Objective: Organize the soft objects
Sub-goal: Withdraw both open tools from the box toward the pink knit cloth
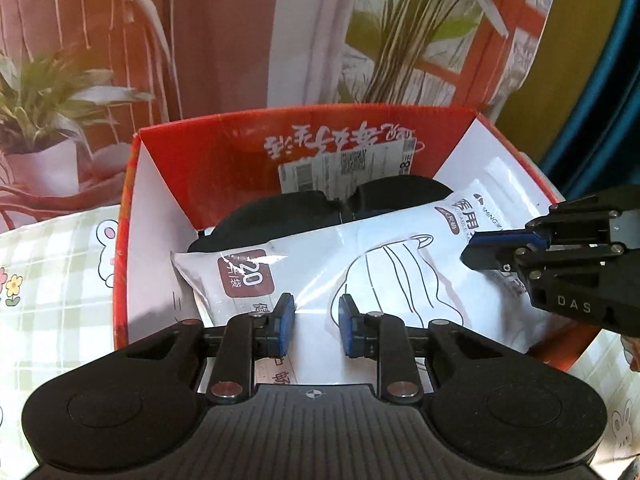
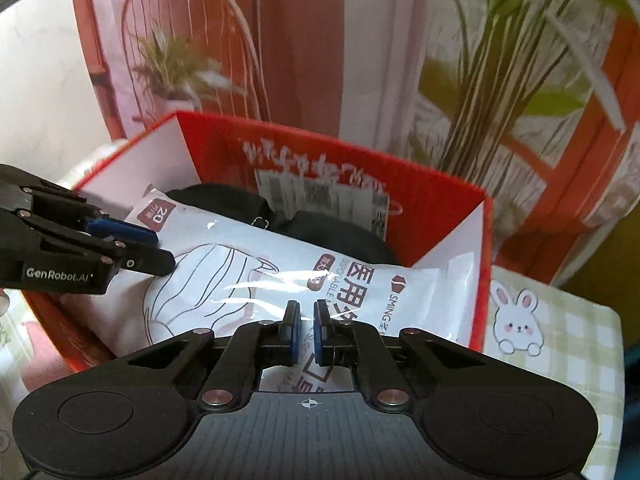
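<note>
- The left hand-held gripper [image 1: 316,312] reaches over the box's near edge with its blue pads a short way apart; a fold of the mask pack [image 1: 360,264] appears pinched between them, which looks like a hold on the pack's near edge.
- The right hand-held gripper [image 2: 306,318] is clenched nearly tight at the pack's other end, and the thin film seems nipped between its pads, though the contact itself is hard to see.
- Holding both ends probably keeps the floppy pack level, so it can be laid flat rather than slumping.
- The pack lies slantwise inside the box [image 1: 224,152], on top of dark cloth [image 1: 280,212] that fills the box's far half.
- A paper label [image 1: 344,164] leans on the box's red back wall, behind the cloth.
- The box stands on the desk [image 2: 560,320], which wears a checked rabbit-print cover; a printed backdrop of plants hangs behind the box.
</note>
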{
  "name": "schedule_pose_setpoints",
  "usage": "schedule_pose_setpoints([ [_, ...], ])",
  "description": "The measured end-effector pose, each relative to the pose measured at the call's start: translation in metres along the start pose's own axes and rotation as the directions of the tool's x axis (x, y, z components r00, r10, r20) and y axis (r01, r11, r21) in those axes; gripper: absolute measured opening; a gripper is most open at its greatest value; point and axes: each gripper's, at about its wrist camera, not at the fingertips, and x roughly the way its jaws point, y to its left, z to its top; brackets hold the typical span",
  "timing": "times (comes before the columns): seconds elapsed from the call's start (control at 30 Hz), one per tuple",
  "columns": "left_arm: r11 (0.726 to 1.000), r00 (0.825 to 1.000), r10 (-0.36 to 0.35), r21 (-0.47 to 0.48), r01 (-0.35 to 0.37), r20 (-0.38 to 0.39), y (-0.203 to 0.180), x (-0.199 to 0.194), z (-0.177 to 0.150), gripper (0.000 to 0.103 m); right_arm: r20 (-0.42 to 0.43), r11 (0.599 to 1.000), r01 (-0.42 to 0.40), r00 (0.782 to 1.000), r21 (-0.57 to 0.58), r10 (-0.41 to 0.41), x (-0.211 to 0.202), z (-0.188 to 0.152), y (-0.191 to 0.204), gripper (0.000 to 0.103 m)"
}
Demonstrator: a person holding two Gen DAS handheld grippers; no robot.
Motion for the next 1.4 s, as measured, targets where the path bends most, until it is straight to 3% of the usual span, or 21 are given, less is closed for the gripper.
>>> schedule_pose_setpoints([
  [0.37, 1.000, 0.999, 0.009, 0.024, -0.008, -0.032, -0.002, 0.005, -0.003, 0.026, -0.108, 0.998, -0.021, 0.994, 0.052, 0.026, 0.017, 0.001, -0.003, 0.007],
  [0.5, 0.999, 1.000, 0.010, 0.040, -0.010, 0.003, -0.006, -0.005, -0.007, 0.026, -0.101, 0.998, -0.005, 0.995, 0.059, 0.011, 0.015, 0.001, 0.000, 0.007],
  [0.6, 0.999, 0.999, 0.009, 0.045, -0.011, 0.049, -0.008, -0.019, -0.008, 0.027, -0.047, 0.998, 0.015, 0.999, 0.055, -0.013, 0.005, -0.001, 0.003, 0.008],
  [0.67, 0.999, 0.996, 0.009, 0.041, -0.013, 0.092, -0.009, -0.034, -0.011, 0.034, 0.005, 0.998, 0.027, 1.000, 0.064, -0.027, -0.006, -0.005, 0.005, 0.018],
  [0.8, 1.000, 0.982, 0.011, 0.022, -0.015, 0.189, -0.011, -0.067, -0.019, 0.045, 0.133, 0.996, 0.032, 0.990, 0.086, -0.043, -0.037, -0.015, 0.006, 0.023],
  [0.87, 1.000, 0.973, 0.017, 0.011, -0.020, 0.229, -0.012, -0.083, -0.025, 0.055, 0.176, 0.996, 0.040, 0.983, 0.086, -0.055, -0.050, -0.020, 0.006, 0.031],
  [0.97, 1.000, 0.959, 0.029, -0.010, -0.027, 0.281, -0.013, -0.104, -0.038, 0.062, 0.240, 0.994, 0.040, 0.969, 0.100, -0.063, -0.073, -0.030, 0.007, 0.044],
  [1.07, 0.999, 0.950, 0.039, -0.035, -0.030, 0.309, -0.012, -0.120, -0.054, 0.071, 0.286, 0.992, 0.048, 0.955, 0.119, -0.081, -0.092, -0.043, 0.010, 0.063],
  [1.13, 0.999, 0.944, 0.045, -0.043, -0.032, 0.326, -0.012, -0.128, -0.067, 0.072, 0.313, 0.991, 0.049, 0.946, 0.126, -0.087, -0.105, -0.053, 0.013, 0.075],
  [1.2, 0.998, 0.937, 0.060, -0.046, -0.047, 0.344, -0.013, -0.133, -0.080, 0.084, 0.340, 0.990, 0.047, 0.936, 0.131, -0.089, -0.116, -0.064, 0.016, 0.085],
  [1.23, 0.997, 0.932, 0.074, -0.051, -0.060, 0.354, -0.013, -0.135, -0.087, 0.097, 0.353, 0.990, 0.042, 0.931, 0.133, -0.087, -0.121, -0.070, 0.018, 0.092],
  [1.27, 0.996, 0.927, 0.085, -0.055, -0.069, 0.365, -0.012, -0.136, -0.093, 0.100, 0.362, 0.990, 0.040, 0.928, 0.136, -0.087, -0.126, -0.075, 0.020, 0.097],
  [1.33, 0.995, 0.924, 0.096, -0.064, -0.078, 0.371, -0.014, -0.136, -0.106, 0.100, 0.379, 0.989, 0.035, 0.921, 0.144, -0.087, -0.133, -0.086, 0.022, 0.103],
  [1.4, 0.993, 0.933, 0.107, -0.077, -0.086, 0.344, -0.013, -0.132, -0.115, 0.100, 0.383, 0.987, 0.038, 0.919, 0.156, -0.095, -0.138, -0.096, 0.024, 0.103],
])
